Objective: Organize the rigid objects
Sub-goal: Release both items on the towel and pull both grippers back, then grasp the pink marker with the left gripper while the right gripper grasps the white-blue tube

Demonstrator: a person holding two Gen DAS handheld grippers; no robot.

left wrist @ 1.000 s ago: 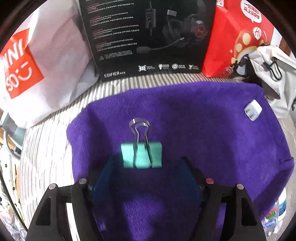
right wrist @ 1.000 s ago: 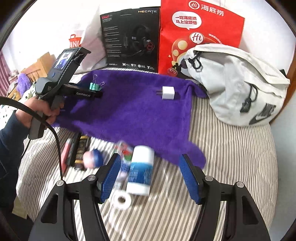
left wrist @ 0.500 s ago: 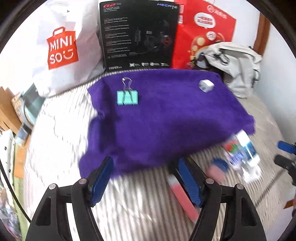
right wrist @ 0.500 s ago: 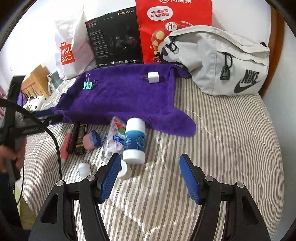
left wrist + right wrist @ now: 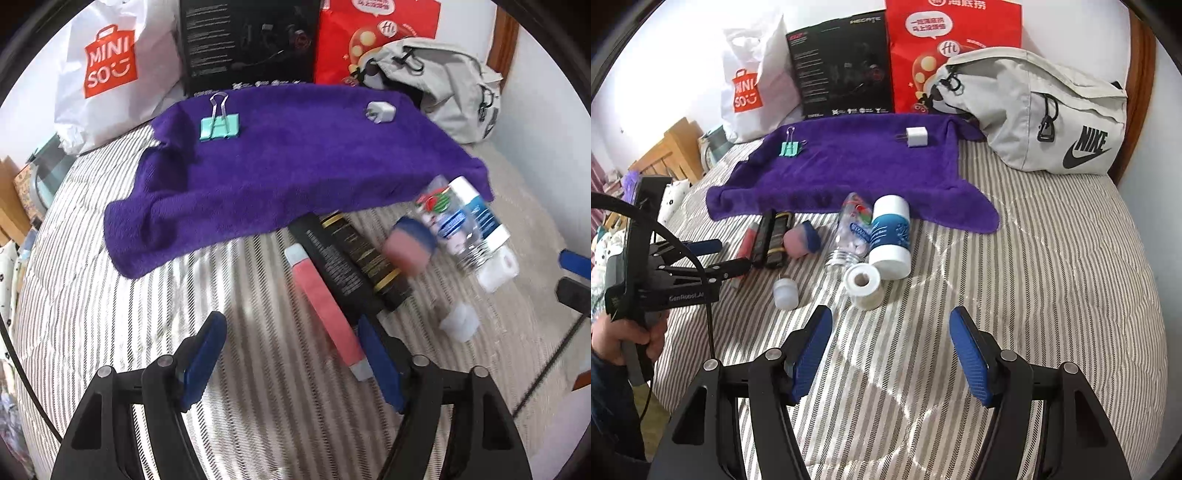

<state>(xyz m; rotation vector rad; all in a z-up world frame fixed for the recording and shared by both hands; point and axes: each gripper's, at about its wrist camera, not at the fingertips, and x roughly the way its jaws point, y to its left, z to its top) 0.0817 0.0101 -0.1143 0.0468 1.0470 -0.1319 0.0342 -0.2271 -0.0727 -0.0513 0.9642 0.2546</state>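
A purple towel [image 5: 295, 166] [image 5: 849, 170] lies on the striped bed, carrying a teal binder clip [image 5: 219, 125] [image 5: 790, 147] and a white charger plug [image 5: 380, 112] [image 5: 916, 137]. In front of the towel lie a pink tube [image 5: 325, 302], two black boxes [image 5: 354, 258] [image 5: 772, 240], a pink and blue ball [image 5: 410, 247] [image 5: 801, 240], a clear bottle [image 5: 853, 229], a white canister [image 5: 890, 236], a tape roll [image 5: 863, 282] and a small white cap [image 5: 785, 293]. My left gripper [image 5: 291, 354] [image 5: 716, 254] is open and empty, its right finger beside the pink tube's near end. My right gripper [image 5: 890, 350] is open and empty above bare bedding.
Along the back stand a white shopping bag [image 5: 753, 92], a black headset box [image 5: 842, 66] and a red paper bag [image 5: 945, 48]. A grey sling bag [image 5: 1052, 118] lies at the right. A hand [image 5: 613, 339] holds the left gripper at the bed's left edge.
My left gripper has pulled back from the binder clip on the towel to the near side of the bed by the pink tube. The right gripper has drawn back and risen slightly.
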